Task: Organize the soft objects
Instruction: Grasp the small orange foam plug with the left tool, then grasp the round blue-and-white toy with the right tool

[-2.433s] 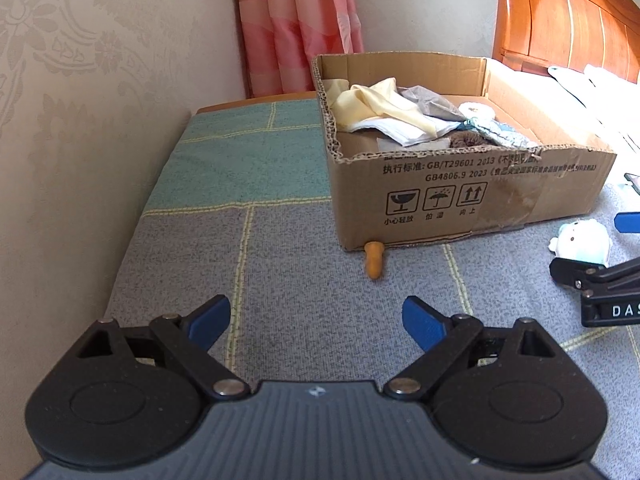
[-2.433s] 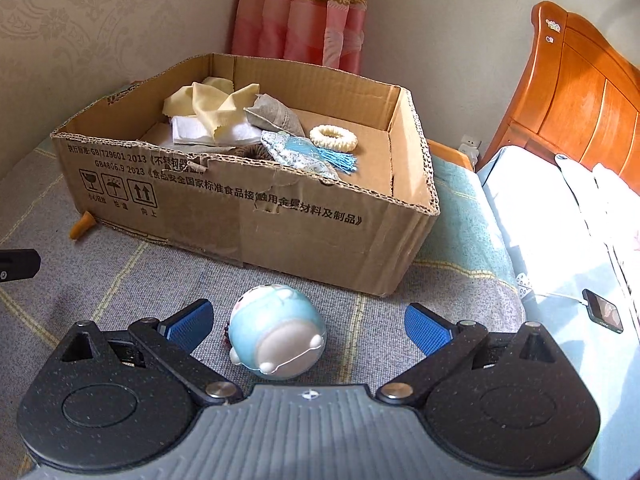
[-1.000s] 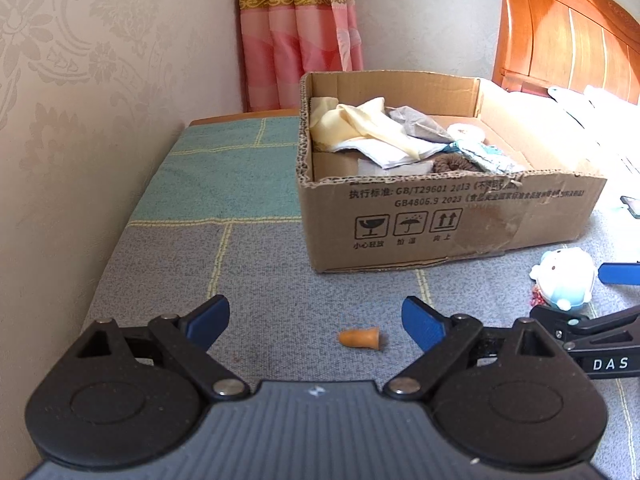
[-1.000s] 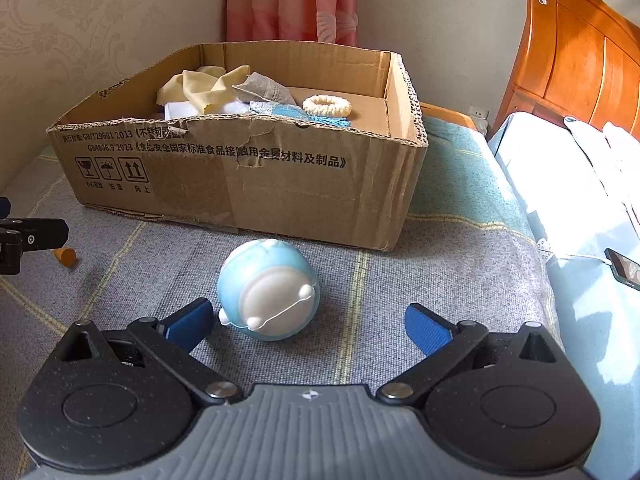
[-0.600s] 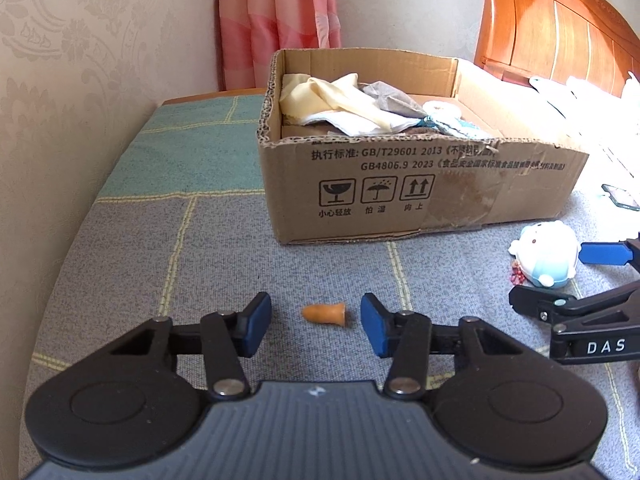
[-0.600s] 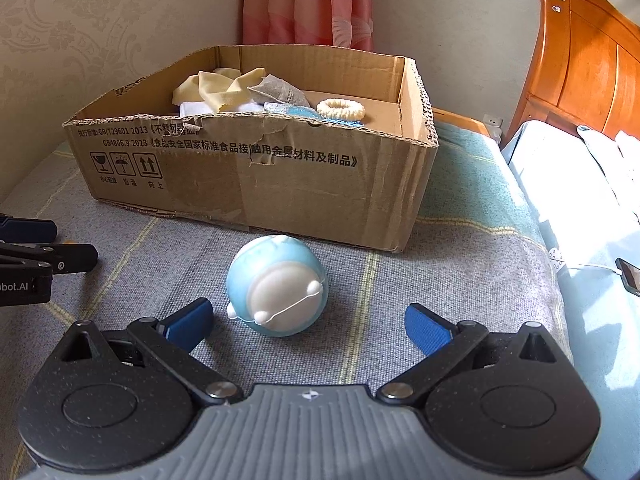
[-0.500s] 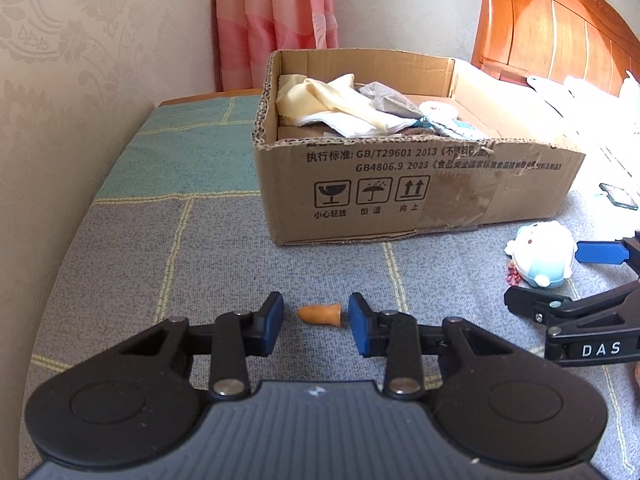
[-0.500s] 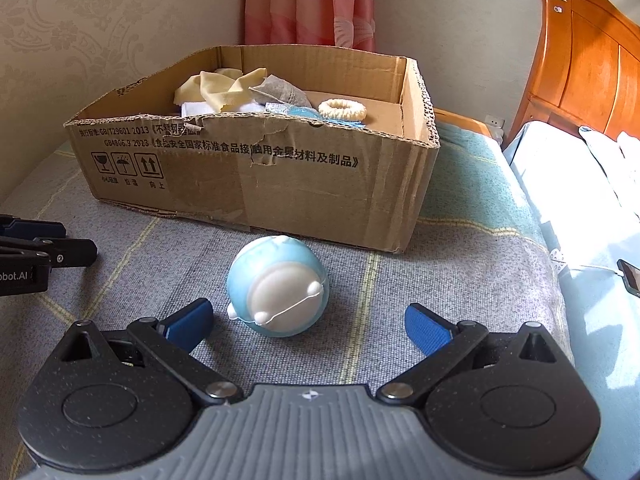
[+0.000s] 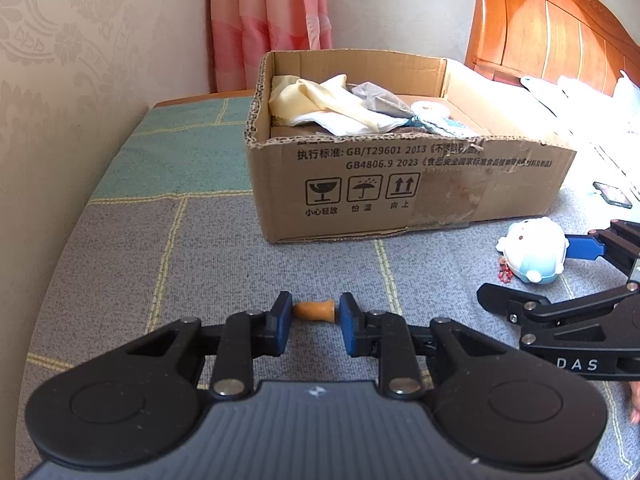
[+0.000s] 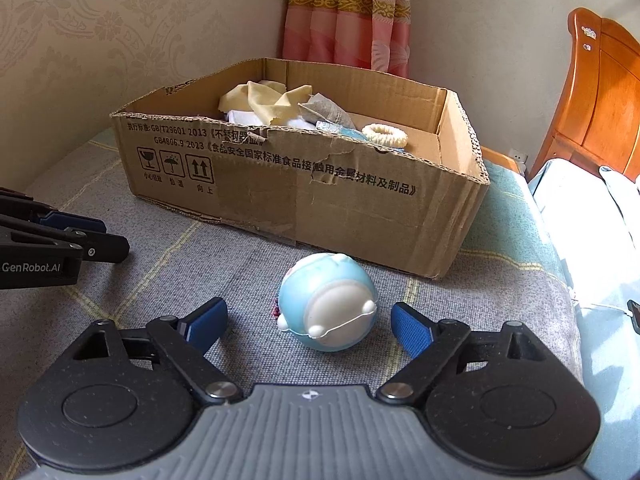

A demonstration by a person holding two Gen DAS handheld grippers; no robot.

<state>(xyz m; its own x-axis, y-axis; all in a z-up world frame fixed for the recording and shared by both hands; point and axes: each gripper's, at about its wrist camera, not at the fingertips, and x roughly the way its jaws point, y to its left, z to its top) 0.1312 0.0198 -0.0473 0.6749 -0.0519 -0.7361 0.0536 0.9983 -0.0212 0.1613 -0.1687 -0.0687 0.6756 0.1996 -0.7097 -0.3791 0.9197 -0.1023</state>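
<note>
A small orange soft piece (image 9: 315,311) lies on the grey bedspread between the blue pads of my left gripper (image 9: 314,322), which is shut on it. A round blue and white plush toy (image 10: 328,307) lies in front of the cardboard box (image 10: 320,196); it also shows in the left wrist view (image 9: 534,255). My right gripper (image 10: 308,326) is open with the toy between its fingers, not touching. The box (image 9: 400,184) holds yellow and white cloths (image 9: 320,104), a grey cloth and a cream ring (image 10: 385,135).
A wallpapered wall runs along the left (image 9: 80,100). A pink curtain (image 9: 272,20) hangs behind the box. A wooden headboard (image 9: 560,32) and white bedding (image 10: 580,208) lie to the right. A phone (image 9: 612,199) lies on the bed at the right.
My left gripper came down around the orange piece and closed on it. My right gripper moved closer to the plush toy and narrowed somewhat, still open.
</note>
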